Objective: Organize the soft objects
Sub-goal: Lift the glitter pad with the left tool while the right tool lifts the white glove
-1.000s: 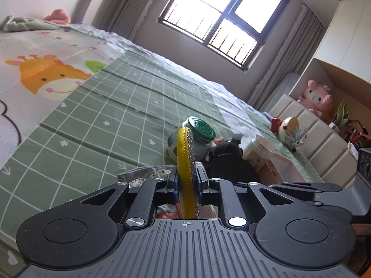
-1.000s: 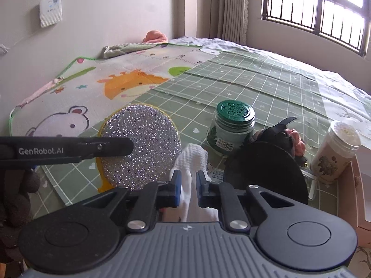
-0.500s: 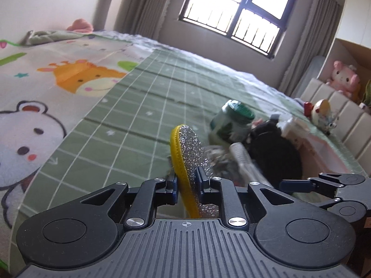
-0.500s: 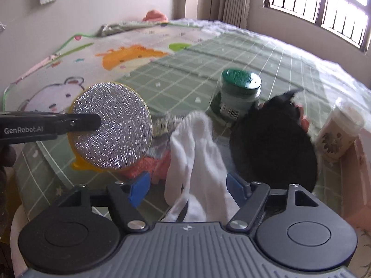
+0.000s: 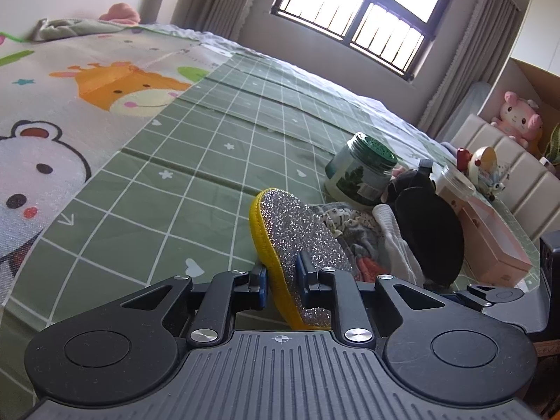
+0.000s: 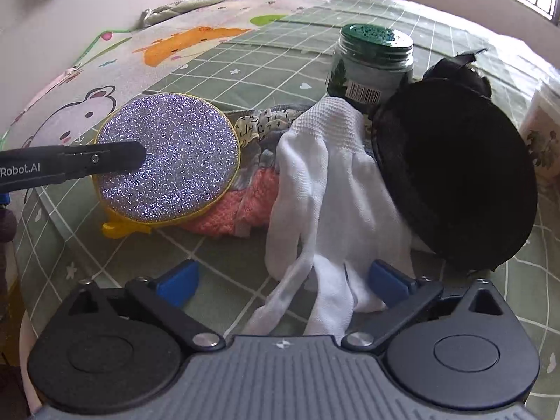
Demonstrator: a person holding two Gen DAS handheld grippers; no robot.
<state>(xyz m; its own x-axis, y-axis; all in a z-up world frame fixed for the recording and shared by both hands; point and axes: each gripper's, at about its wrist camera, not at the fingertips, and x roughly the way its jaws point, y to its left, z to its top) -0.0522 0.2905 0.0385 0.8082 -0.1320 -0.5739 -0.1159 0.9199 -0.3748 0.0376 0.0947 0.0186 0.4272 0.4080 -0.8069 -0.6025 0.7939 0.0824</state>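
My left gripper (image 5: 281, 273) is shut on a round silver-glitter pad with a yellow rim (image 5: 301, 231), holding it tilted just above the bed. In the right wrist view the pad (image 6: 175, 161) hangs over a pink knitted cloth (image 6: 245, 206) and a grey lettered cloth (image 6: 262, 119). My right gripper (image 6: 283, 280) is opening, its jaws spread wide. A white glove (image 6: 325, 182) lies on the bed with its fingers between the blue pads, which do not touch it. The glove leans on a black round soft piece (image 6: 455, 175).
A green-lidded jar (image 6: 374, 66) stands behind the pile, and a white jar (image 6: 540, 129) is at the far right. A pink box (image 5: 490, 234) lies beyond the black piece. The green checked blanket (image 5: 175, 175) stretches left and back; plush toys sit on the headboard.
My right gripper let go of the white glove, which dropped onto the bed against the black piece. Both grippers sank toward the pile, and the glitter pad tilted over.
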